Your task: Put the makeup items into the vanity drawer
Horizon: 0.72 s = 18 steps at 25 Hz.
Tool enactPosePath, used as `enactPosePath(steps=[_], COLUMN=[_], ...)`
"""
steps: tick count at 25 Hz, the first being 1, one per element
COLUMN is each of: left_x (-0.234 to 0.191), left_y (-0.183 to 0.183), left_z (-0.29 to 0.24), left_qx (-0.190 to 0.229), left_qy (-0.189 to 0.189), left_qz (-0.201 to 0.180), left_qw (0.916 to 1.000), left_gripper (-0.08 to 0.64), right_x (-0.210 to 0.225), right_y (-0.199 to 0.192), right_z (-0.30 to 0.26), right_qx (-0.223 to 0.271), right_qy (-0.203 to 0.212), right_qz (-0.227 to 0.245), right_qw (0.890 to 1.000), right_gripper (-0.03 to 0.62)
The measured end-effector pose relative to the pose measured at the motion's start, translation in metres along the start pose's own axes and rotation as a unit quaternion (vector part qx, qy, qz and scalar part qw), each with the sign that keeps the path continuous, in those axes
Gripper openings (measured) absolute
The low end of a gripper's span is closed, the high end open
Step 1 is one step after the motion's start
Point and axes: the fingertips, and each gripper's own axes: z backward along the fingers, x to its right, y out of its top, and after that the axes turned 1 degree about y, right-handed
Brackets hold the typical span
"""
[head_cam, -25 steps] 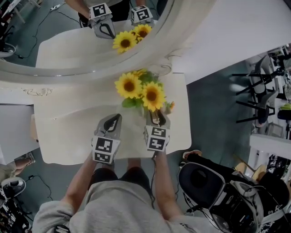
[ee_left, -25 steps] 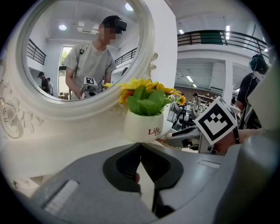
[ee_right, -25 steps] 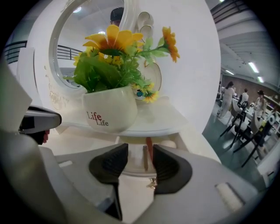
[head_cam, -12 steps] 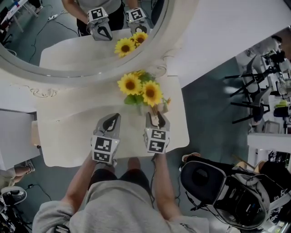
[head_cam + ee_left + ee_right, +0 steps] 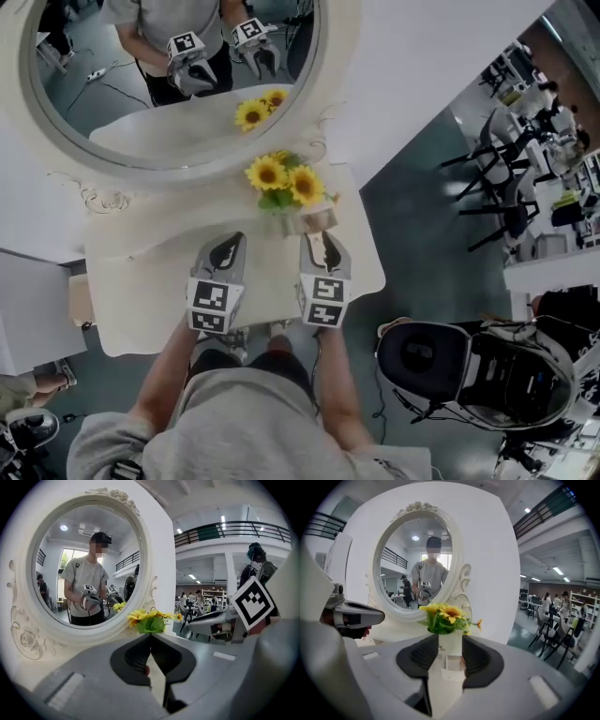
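White vanity top (image 5: 141,300) is showing no makeup items or drawer in any view. Left gripper (image 5: 232,242) is hovering above it, jaws together, empty. Right gripper (image 5: 320,240) is hovering, jaws wide but just narrowing, empty, facing the sunflower vase (image 5: 286,187); pushing forward could topple it.

Looks like a big open lab or workshop hall: mezzanine railing (image 5: 229,528) overhead, black chairs (image 5: 502,183) and shelves (image 5: 582,599) beyond (people (image 5: 546,603) standing about), a vanity (image 5: 141,300) staged against a bare white partition (image 5: 422,66), oval mirror (image 5: 159,94) at its back edge.
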Motion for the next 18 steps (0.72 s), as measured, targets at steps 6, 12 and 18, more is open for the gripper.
enactPosePath(steps=[6,12,18], left_x=[-0.004,-0.014,-0.021], left_y=[0.011,0.011,0.009], left_z=[0.026,0.057,0.079], left_qx=[0.026,0.039,0.047], left_qy=[-0.007,-0.007,-0.006], left_qz=[-0.009,-0.013,-0.016], left_qw=[0.9996,0.9991,0.9988], left_gripper=[0.011,0.011,0.011], right_x=[-0.024,-0.062,-0.087], right_y=[0.019,0.031,0.033], right_z=[0.033,0.060,0.076], right_qx=[0.040,0.074,0.089], right_qy=[-0.010,-0.002,0.000], right_qz=[0.017,0.034,0.043], right_qw=[0.999,0.997,0.995], right_gripper=[0.113,0.075,0.025])
